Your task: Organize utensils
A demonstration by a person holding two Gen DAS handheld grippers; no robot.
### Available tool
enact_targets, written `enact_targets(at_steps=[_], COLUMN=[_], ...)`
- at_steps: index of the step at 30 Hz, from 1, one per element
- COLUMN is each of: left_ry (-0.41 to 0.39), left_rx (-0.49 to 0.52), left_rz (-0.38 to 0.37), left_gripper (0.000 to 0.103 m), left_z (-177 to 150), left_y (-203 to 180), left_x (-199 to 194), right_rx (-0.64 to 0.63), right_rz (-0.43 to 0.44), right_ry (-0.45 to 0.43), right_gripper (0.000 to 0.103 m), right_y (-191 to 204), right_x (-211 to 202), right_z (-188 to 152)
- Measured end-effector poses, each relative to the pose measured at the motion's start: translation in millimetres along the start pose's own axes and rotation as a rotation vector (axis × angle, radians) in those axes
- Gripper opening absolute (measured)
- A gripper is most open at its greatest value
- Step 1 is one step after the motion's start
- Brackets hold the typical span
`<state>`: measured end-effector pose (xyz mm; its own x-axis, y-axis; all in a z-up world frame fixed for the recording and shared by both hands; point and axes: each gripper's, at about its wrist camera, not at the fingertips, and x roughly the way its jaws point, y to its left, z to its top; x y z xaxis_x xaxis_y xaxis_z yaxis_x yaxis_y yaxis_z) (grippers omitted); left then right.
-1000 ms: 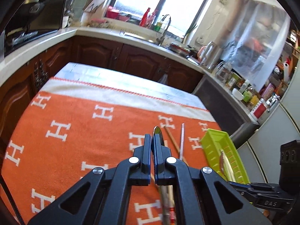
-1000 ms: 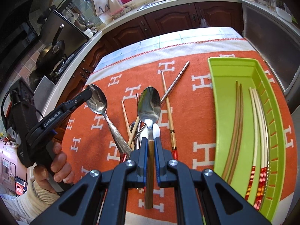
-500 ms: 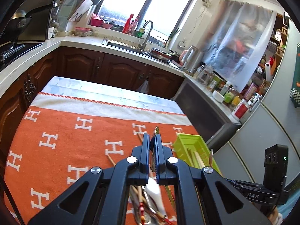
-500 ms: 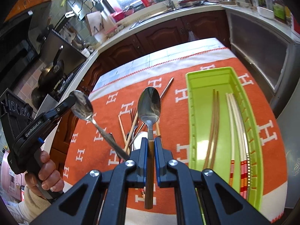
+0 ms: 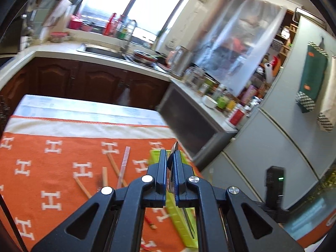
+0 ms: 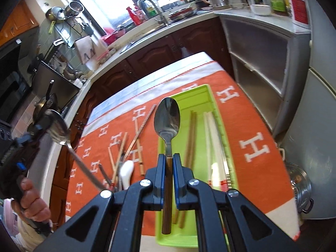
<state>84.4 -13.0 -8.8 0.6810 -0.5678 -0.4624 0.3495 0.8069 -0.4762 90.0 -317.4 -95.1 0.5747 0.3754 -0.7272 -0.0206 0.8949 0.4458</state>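
My right gripper is shut on a wooden-handled steel spoon, held bowl-forward above the lime green tray. The tray holds brown chopsticks and white chopsticks. My left gripper is shut on a silver spoon, seen edge-on, above the tray's near corner. In the right wrist view the left gripper holds that spoon high at the left. Loose chopsticks, a fork and a white ceramic spoon lie on the orange cloth.
The table's right edge borders a grey cabinet and a fridge. A pot lid sits low at the right. Dark wooden kitchen cabinets and a sink counter stand behind the table.
Both grippers have risen and swung right towards the green tray, each keeping its spoon. The right spoon is now over the tray's left lane.
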Motion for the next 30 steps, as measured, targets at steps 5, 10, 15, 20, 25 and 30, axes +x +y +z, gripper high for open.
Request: enact_targets(at_steps=[5,10,15,20,25,30], left_ry=[0.086,0.222,0.375,0.417,0.452,0.416], left_rx=[0.015,0.062,0.122,0.085,0.046,0.044], left_rz=[-0.068,-0.073,-0.009,0.039,0.077,0.076], left_gripper=[0.003,0.003,0.001,0.001,0.029,0.047], left_z=[-1.3,-20.4,-52.6,-58.9,-63.3,-57.8], left_y=[-22.8,-42.4,-49.1,-39.3,-31.6,-34.5], left_x=[34.7,94.2,151.9,179.3,185.8,167.8], right_rx=[-0.004,-0.032,-0.052,-0.045,-0.044,-0.042], right_rz=[-0.043,-0.107,-0.138,-0.128,-0.113,-0.096], right_ry=[0.027,0.045,0.071,0.099,0.109,0.106], right_gripper=[0.007,0.007,0.007,0.008,0.008,0.008], right_y=[-13.8,-22.1,-30.4,-36.8,-34.9,-31.9], right_x=[7.8,15.8,21.6,31.1,40.1,41.4], right_z=[-3.8,-6.2,-8.6,-11.9,-8.9,-5.9])
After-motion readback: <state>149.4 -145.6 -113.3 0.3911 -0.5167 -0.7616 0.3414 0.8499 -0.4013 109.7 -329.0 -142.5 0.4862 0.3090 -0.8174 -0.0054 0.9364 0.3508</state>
